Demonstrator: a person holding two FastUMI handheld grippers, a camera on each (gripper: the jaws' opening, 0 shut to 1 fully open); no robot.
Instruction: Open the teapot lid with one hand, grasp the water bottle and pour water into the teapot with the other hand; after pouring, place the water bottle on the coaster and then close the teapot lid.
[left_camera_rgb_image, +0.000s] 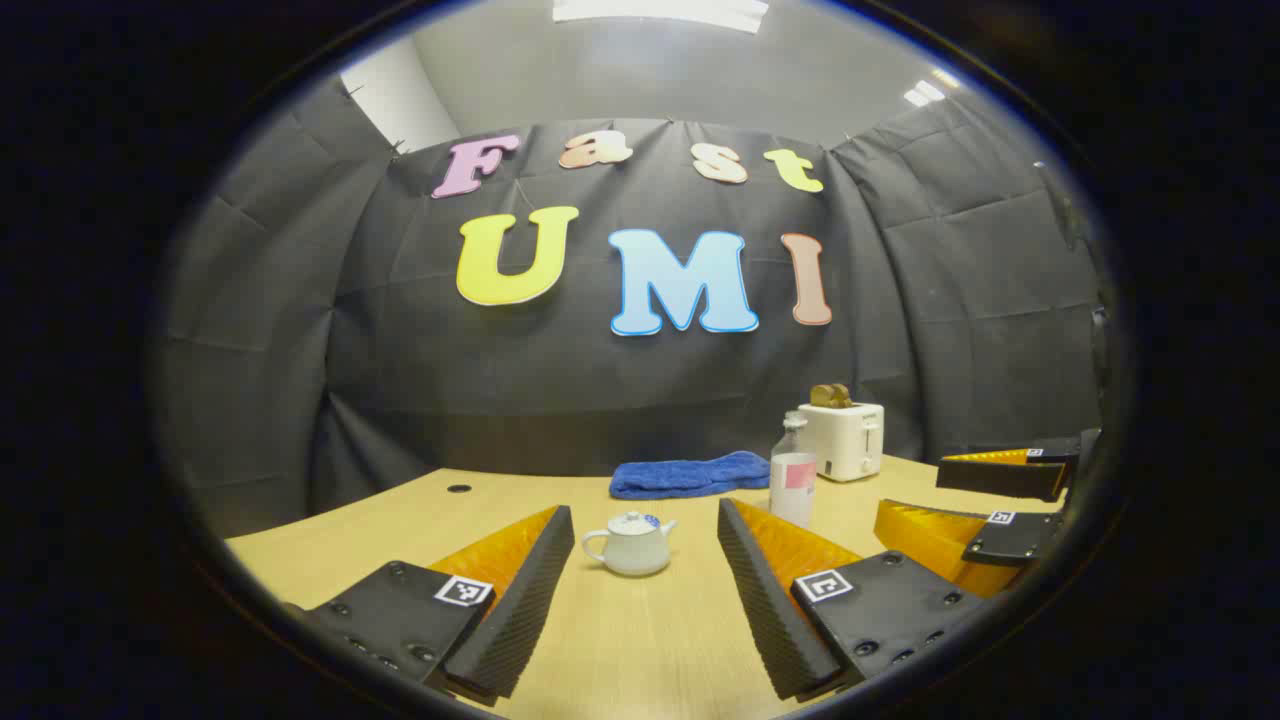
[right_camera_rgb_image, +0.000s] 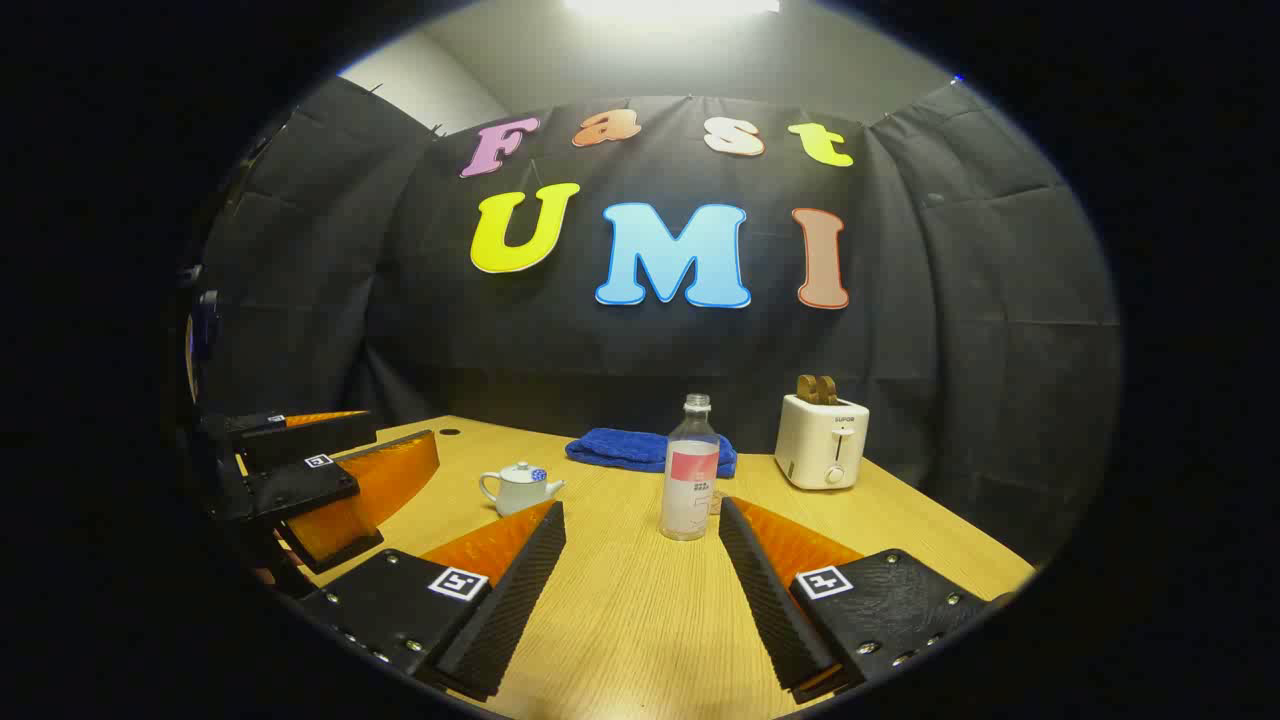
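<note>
Teapot first: the small white ceramic teapot (left_camera_rgb_image: 630, 543) with its round knobbed lid sits on the pale wooden surface (left_camera_rgb_image: 640, 650), straight ahead of the left hand-held gripper (left_camera_rgb_image: 645, 545), framed between its two spread fingers and well apart from them. That hand-held gripper is wide open and holds nothing. In the left gripper view the teapot's handle points left and its short spout right, so its long axis lies across the line of approach; the lid knob stands upright on top.

The clear plastic water bottle (right_camera_rgb_image: 690, 470) with a pink-and-white label stands upright just right of the teapot and a little behind it. In the right gripper view it stands ahead of the right hand-held gripper (right_camera_rgb_image: 640, 545), slightly right of the midline between the fingers, not touched. That hand-held gripper is also open and empty. The bottle's long axis is vertical, cap uppermost.

So each hand already faces its own thing: the left is nearer the teapot, the right nearer the bottle. My judgement is that nothing of the task is done yet, as the lid is on and the bottle untouched. The lid likely calls for a reach forward and down onto the knob.

Behind the teapot lies a folded blue towel (left_camera_rgb_image: 690, 475); right of the bottle stands a white toaster (right_camera_rgb_image: 822, 440) with toast in it. I cannot make out the coaster for certain.
</note>
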